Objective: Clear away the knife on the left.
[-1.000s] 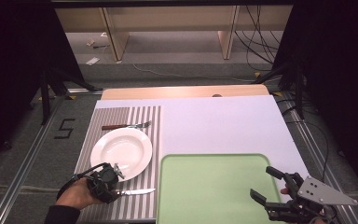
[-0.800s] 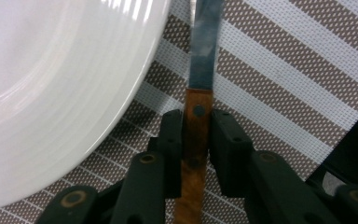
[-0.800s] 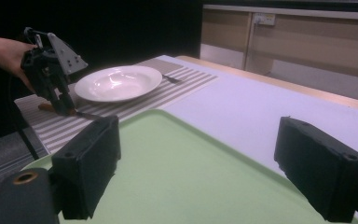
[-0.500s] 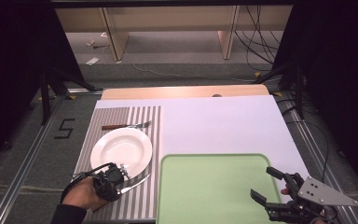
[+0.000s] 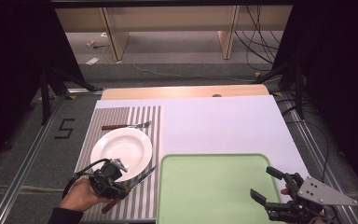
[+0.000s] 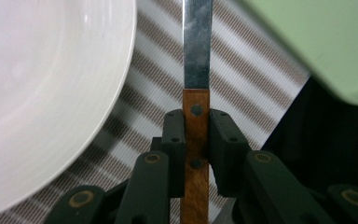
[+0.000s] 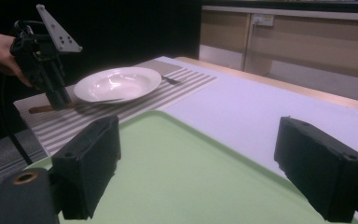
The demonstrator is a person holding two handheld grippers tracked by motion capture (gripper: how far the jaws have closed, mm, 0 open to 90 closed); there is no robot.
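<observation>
- The table (image 5: pixel 223 121) carries everything under a pale cover; I work from its near edge, so both grippers come in low and close to me.
- The tray (image 5: pixel 214 186) lies flat at the near middle, green and bare. I judge it is the place where the tableware is meant to end up, which would explain why it sits between my two hands.
- The mat (image 5: pixel 151 140), striped, lies just left of the tray and bears the place setting.
- The plate (image 5: pixel 121 148) sits on the mat, upright and bare, with its near rim close to my left gripper.
- My right gripper (image 5: pixel 275 186) hangs over the tray's near right corner with its jaws spread wide and nothing between them; in the right gripper view they frame the bare tray (image 7: pixel 182 172). I take it to be idle, waiting out of the way.
- My left gripper (image 5: pixel 116 186) is at the mat's near edge, jaws pinching the knife (image 5: pixel 135 183) by its wooden handle (image 6: pixel 196 140). The grip is near the blade end of the handle, which should keep the blade steady and pointing ahead.
- The knife runs slantwise from the gripper toward the tray, its tip near the tray's left edge and its blade (image 6: pixel 197 42) above the stripes between plate and tray. I cannot tell whether it is clear of the mat or resting on it.
- The fork (image 5: pixel 127 126) lies on the mat beyond the plate, untouched, tines toward the right.
</observation>
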